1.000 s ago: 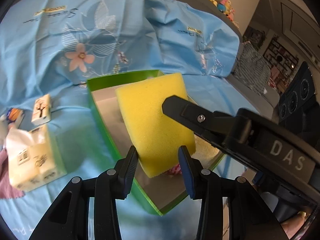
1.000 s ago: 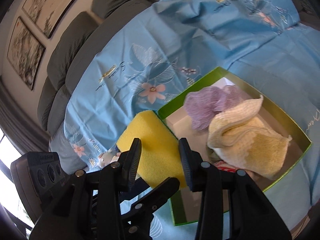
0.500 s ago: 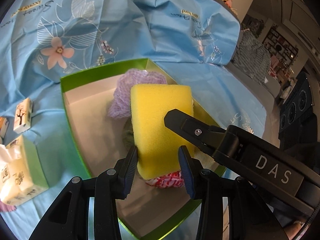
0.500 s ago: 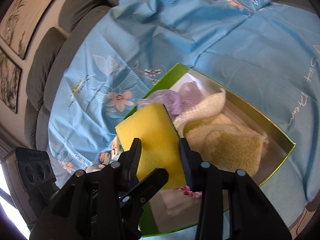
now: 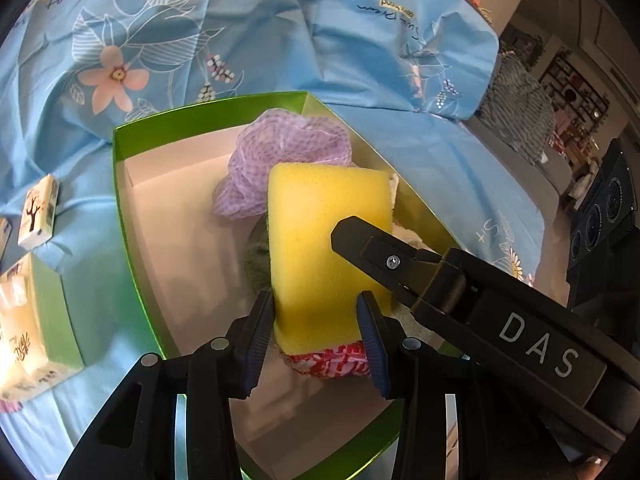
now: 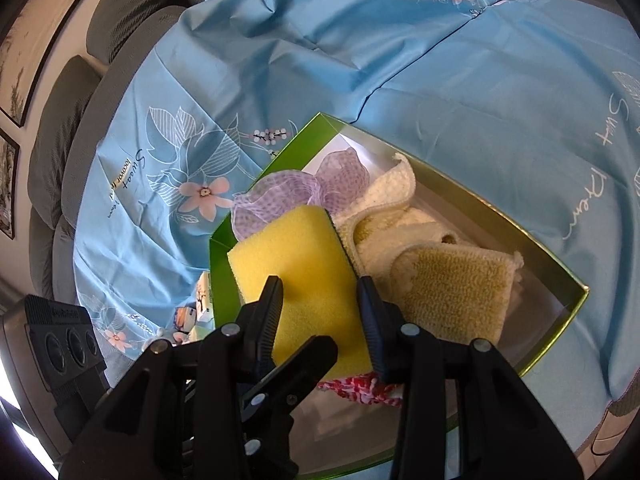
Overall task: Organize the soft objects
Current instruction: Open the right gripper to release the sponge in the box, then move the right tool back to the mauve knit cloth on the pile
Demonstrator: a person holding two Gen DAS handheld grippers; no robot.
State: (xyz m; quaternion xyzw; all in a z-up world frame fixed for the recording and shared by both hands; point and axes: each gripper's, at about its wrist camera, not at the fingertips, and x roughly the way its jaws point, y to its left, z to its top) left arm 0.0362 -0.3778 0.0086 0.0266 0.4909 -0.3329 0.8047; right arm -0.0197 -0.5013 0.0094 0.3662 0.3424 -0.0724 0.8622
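Together two tools (image 5: 316, 320) (image 6: 320, 312) hold one sponge (image 5: 324, 240).

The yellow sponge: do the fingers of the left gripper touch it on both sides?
Touching. In the left wrist view, both fingers of the left gripper press against opposite edges of the yellow sponge, with no gap visible.

A blue flowered sheet (image 5: 248, 32) covers the sofa (image 6: 132, 8). Tissue packs (image 5: 38, 212) lie on it at left. Framed pictures (image 6: 8, 92) hang far left.
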